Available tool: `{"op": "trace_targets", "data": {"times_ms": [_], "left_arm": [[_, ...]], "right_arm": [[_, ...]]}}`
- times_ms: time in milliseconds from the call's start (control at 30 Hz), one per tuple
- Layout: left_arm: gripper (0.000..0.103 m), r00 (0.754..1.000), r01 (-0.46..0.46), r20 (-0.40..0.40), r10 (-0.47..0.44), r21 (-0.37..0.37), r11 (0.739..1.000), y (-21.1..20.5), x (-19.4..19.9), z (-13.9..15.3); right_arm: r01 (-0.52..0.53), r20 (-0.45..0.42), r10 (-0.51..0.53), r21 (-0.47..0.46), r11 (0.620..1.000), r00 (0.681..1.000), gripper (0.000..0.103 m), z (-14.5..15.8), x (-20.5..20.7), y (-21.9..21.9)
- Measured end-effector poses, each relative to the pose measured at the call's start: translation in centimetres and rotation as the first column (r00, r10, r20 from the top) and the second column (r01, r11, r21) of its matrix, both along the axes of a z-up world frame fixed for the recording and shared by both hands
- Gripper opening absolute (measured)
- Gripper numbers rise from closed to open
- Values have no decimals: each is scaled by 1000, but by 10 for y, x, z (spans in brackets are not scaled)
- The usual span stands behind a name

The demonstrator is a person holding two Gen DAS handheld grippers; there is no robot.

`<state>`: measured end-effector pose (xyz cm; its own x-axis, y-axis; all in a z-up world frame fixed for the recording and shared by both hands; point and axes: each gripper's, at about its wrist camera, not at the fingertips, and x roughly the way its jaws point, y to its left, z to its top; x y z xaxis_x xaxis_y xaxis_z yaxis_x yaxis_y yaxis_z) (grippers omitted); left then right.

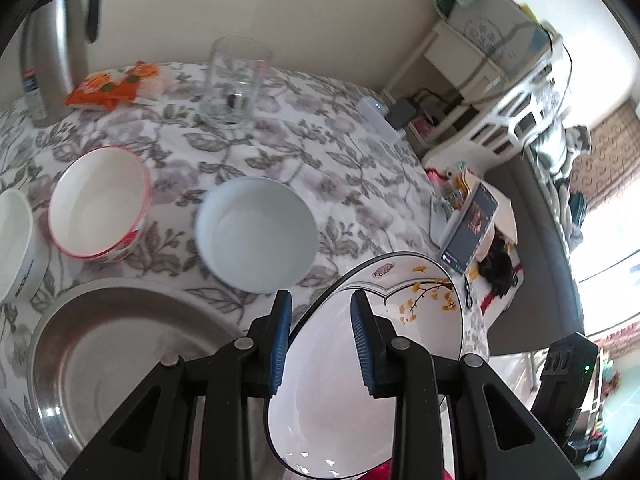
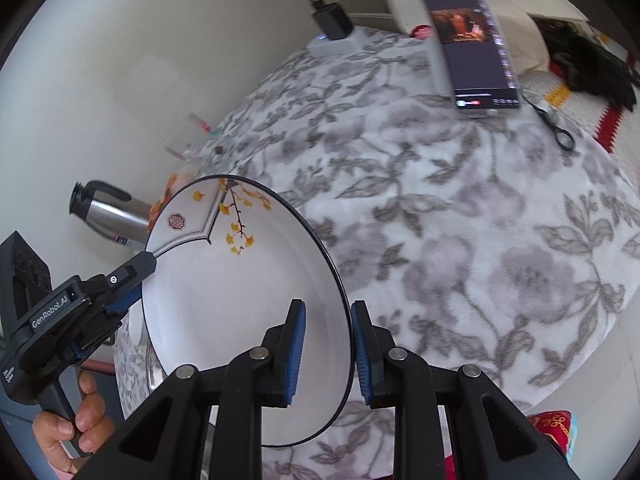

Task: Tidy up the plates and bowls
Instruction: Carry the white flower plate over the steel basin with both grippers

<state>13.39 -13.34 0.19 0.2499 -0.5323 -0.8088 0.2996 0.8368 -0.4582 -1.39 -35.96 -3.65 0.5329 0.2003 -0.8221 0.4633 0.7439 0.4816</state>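
between both grippers' pads, the painted plate (image 1: 400, 360) hangs tilted, rim pinched.

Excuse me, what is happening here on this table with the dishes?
A person is tidying dishes with two hand-held tongs. Both the left tongs and the right tongs grip opposite rims of one white plate with yellow leaves, holding it tilted above the flowered tablecloth. A pale blue bowl, a red-rimmed bowl and a metal basin wait on the table.

"GenRobot.AI" stands in white letters on the black body of the left gripper (image 2: 132, 276).
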Motion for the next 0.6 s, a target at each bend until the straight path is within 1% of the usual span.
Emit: {"op": "trace_targets", "data": {"times_ms": [100, 267, 433, 600], "left_arm": [[31, 999, -43, -16, 42, -39, 998, 23, 1, -1], [31, 993, -115, -30, 114, -72, 991, 56, -1, -3], [31, 981, -194, -47, 189, -117, 974, 95, -6, -6], [31, 962, -270, -66, 263, -118, 956, 131, -11, -15]], "right_arm": [[-31, -2, 31, 0, 1000, 1000, 25, 1, 8, 13], [-92, -12, 92, -7, 996, 996, 25, 4, 22, 38], [-153, -30, 153, -5, 988, 988, 25, 2, 36, 64], [-217, -56, 216, -18, 976, 975, 25, -3, 49, 94]]}}
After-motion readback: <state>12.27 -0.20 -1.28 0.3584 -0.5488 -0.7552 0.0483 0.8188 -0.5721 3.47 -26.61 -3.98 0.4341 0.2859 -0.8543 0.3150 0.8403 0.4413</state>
